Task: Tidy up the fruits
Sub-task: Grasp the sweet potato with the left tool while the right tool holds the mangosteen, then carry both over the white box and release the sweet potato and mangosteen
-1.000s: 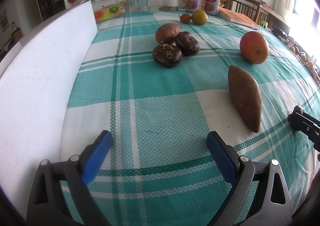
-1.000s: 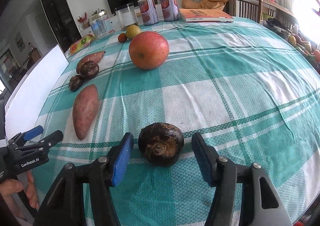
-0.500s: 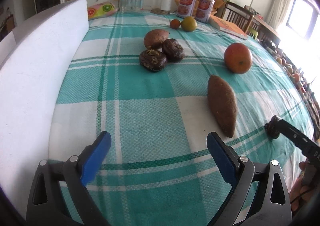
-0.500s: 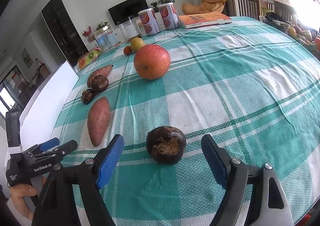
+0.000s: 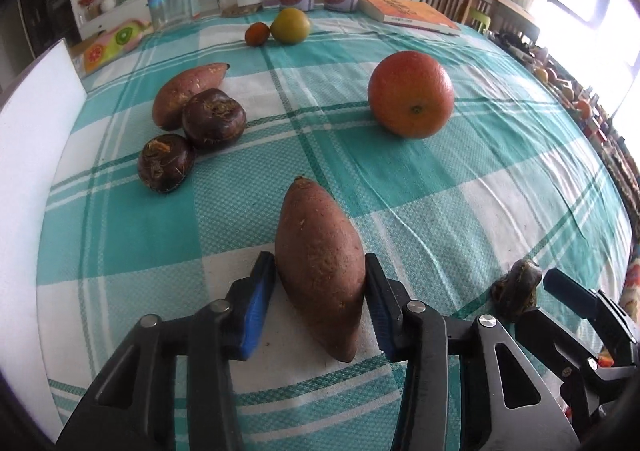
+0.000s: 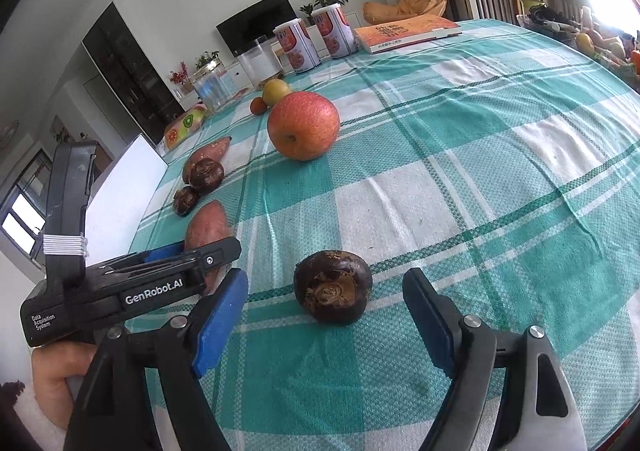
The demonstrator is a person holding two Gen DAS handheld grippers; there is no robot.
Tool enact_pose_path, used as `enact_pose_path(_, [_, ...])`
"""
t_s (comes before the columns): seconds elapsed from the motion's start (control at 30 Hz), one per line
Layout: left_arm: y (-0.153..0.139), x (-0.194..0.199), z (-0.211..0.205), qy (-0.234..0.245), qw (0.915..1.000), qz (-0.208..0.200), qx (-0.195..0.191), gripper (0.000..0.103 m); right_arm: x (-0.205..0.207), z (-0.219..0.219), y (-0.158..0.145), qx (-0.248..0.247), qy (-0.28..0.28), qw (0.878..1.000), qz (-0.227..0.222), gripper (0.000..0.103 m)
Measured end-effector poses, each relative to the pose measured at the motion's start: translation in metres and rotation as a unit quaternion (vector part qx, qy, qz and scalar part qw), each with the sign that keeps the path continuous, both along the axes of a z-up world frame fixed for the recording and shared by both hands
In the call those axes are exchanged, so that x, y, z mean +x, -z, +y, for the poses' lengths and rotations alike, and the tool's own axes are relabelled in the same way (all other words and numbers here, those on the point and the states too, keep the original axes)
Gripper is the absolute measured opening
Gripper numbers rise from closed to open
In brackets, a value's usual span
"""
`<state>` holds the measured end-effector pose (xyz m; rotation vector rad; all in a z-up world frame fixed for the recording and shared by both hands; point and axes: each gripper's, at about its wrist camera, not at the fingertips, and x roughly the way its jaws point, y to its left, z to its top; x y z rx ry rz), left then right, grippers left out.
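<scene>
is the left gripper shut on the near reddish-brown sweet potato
Shut: the left gripper has just closed, blue pads pressing both sides of the near reddish-brown sweet potato.

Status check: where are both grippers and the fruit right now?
Left gripper just closed on near sweet potato. Right gripper open, straddling dark water chestnut, pads clear. Path ahead unobstructed.

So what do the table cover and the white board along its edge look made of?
Table cover: woven cloth, probably cotton, matte; the teal-and-white check shows a coarse weave and soft wrinkles. White board: likely rigid foam or foam-core, with a thick, flat, matte, slightly grainy face; the material is not certain.
</scene>
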<state>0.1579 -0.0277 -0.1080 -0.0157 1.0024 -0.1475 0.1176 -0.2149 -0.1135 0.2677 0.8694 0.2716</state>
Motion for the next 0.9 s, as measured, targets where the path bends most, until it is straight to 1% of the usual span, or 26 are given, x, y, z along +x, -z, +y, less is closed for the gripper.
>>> enact_pose_path(0.13, [-0.003, -0.016, 0.015, -0.004, 0.9999, -0.001, -0.013, 0.042, 0.008, 0.016, 0.008, -0.052, -0.011, 0.999, 0.012, 0.079])
enact_pose_path(0.2, [-0.006, -0.028, 0.023, -0.006, 0.9997, 0.000, -0.025, 0.042, 0.008, 0.021, 0.009, -0.076, -0.011, 0.997, 0.007, 0.069])
enact_pose_path(0.23, [-0.007, -0.035, 0.028, -0.006, 0.9993, 0.003, -0.036, 0.042, 0.008, 0.021, 0.009, -0.079, -0.010, 0.997, 0.006, 0.049])
enact_pose_path(0.27, [-0.009, -0.043, 0.034, -0.006, 0.9988, 0.007, -0.048, 0.042, 0.007, 0.019, 0.009, -0.074, -0.008, 0.997, 0.005, 0.044])
enact_pose_path(0.37, [-0.020, -0.070, 0.049, 0.001, 0.9961, 0.017, -0.087, 0.042, 0.000, 0.009, 0.000, -0.035, -0.006, 0.999, -0.013, 0.044])
enact_pose_path(0.4, [-0.026, -0.080, 0.055, 0.004, 0.9945, 0.023, -0.102, 0.042, -0.003, 0.004, -0.003, -0.007, -0.011, 1.000, -0.019, 0.044])
enact_pose_path(0.47, [-0.043, -0.102, 0.069, 0.012, 0.9890, 0.027, -0.145, 0.042, -0.007, -0.002, -0.006, 0.053, -0.030, 0.998, -0.017, 0.044])
enact_pose_path(0.57, [-0.079, -0.135, 0.097, 0.012, 0.9815, 0.004, -0.191, 0.042, -0.012, 0.004, -0.007, 0.123, -0.051, 0.991, 0.015, 0.044])
enact_pose_path(0.63, [-0.104, -0.152, 0.121, -0.001, 0.9772, -0.023, -0.211, 0.042, -0.014, 0.024, -0.010, 0.159, -0.074, 0.984, 0.037, 0.044])
enact_pose_path(0.7, [-0.123, -0.163, 0.151, -0.029, 0.9757, -0.051, -0.211, 0.042, -0.015, 0.060, -0.022, 0.177, -0.115, 0.976, 0.047, 0.044])
enact_pose_path(0.73, [-0.129, -0.167, 0.168, -0.048, 0.9766, -0.063, -0.200, 0.042, -0.016, 0.083, -0.031, 0.184, -0.142, 0.972, 0.048, 0.044])
enact_pose_path(0.8, [-0.134, -0.169, 0.200, -0.096, 0.9784, -0.082, -0.163, 0.042, -0.019, 0.131, -0.054, 0.189, -0.200, 0.960, 0.042, 0.044])
enact_pose_path(0.83, [-0.131, -0.169, 0.218, -0.123, 0.9786, -0.086, -0.141, 0.042, -0.023, 0.159, -0.067, 0.184, -0.234, 0.954, 0.036, 0.044])
enact_pose_path(0.9, [-0.120, -0.166, 0.251, -0.176, 0.9756, -0.076, -0.107, 0.042, -0.031, 0.208, -0.086, 0.174, -0.291, 0.940, 0.033, 0.044])
